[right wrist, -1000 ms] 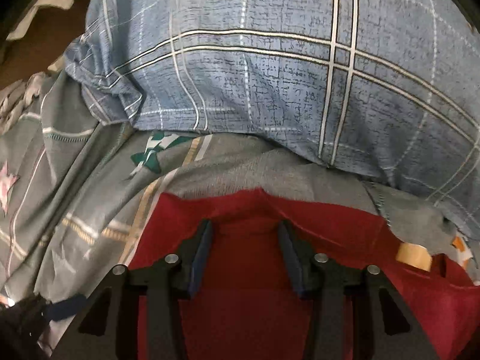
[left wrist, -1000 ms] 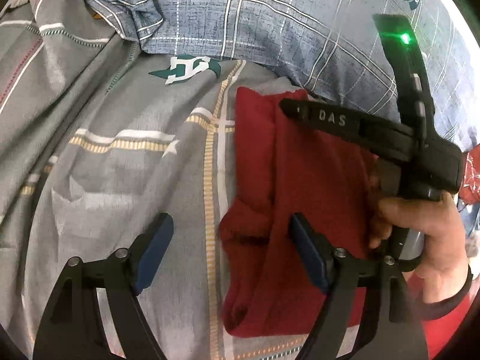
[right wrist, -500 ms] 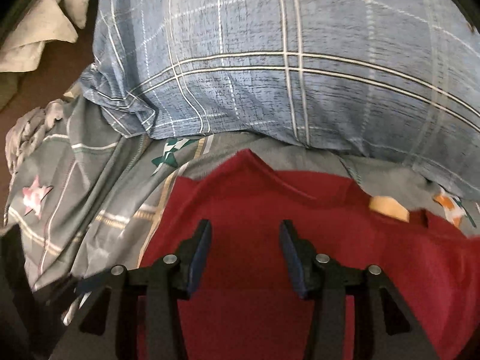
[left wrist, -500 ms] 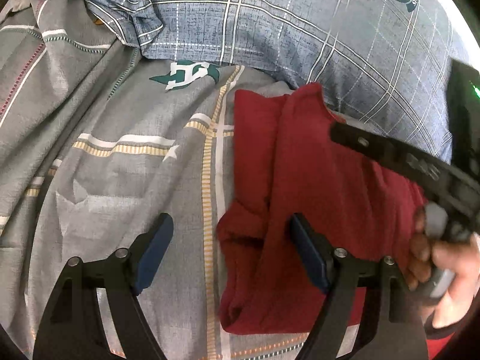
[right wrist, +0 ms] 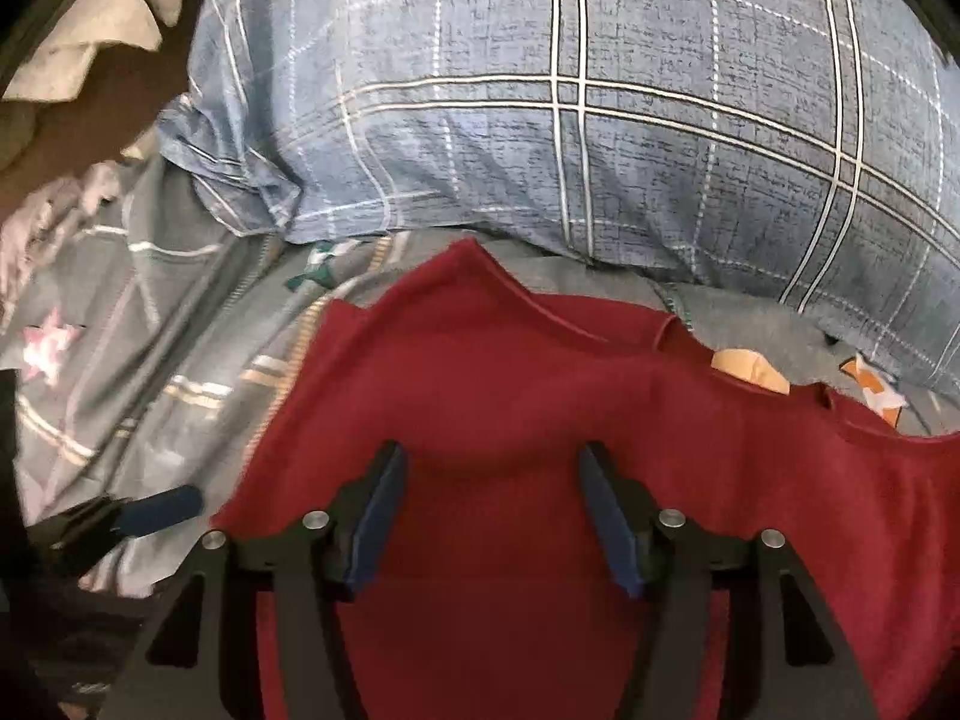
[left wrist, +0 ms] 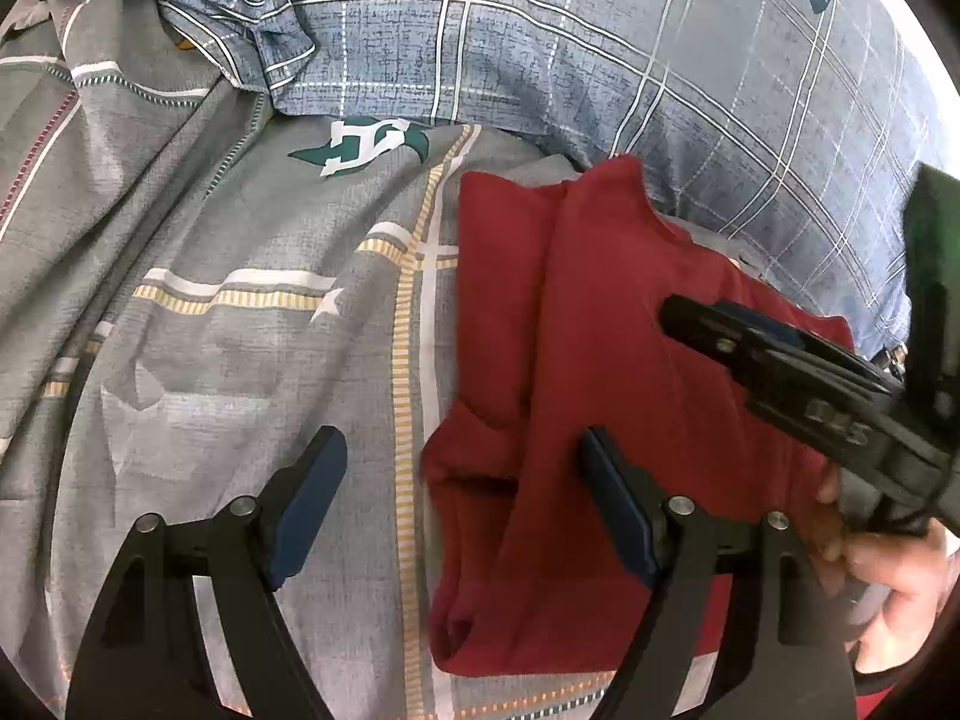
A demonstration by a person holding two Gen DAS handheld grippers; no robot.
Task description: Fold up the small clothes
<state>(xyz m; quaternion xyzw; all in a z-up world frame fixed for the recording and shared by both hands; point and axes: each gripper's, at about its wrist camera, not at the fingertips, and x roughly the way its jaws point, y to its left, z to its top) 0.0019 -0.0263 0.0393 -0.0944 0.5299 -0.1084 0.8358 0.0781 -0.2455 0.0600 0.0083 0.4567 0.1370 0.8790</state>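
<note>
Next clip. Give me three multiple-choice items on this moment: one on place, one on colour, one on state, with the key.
1. Where does the dark red folded garment lie?
A. on the grey patterned bedsheet
B. on top of the blue checked pillow
C. on a wooden floor

2. What colour are the pads on the left gripper?
A. orange
B. blue
C. white

3. How does the right gripper stand?
A. shut on the garment
B. open over the garment
C. shut on the pillow

Key: 1 A, the sheet shows around its edges; 2 B, both pads are blue; 3 B, red cloth shows in the gap between its fingers.
</note>
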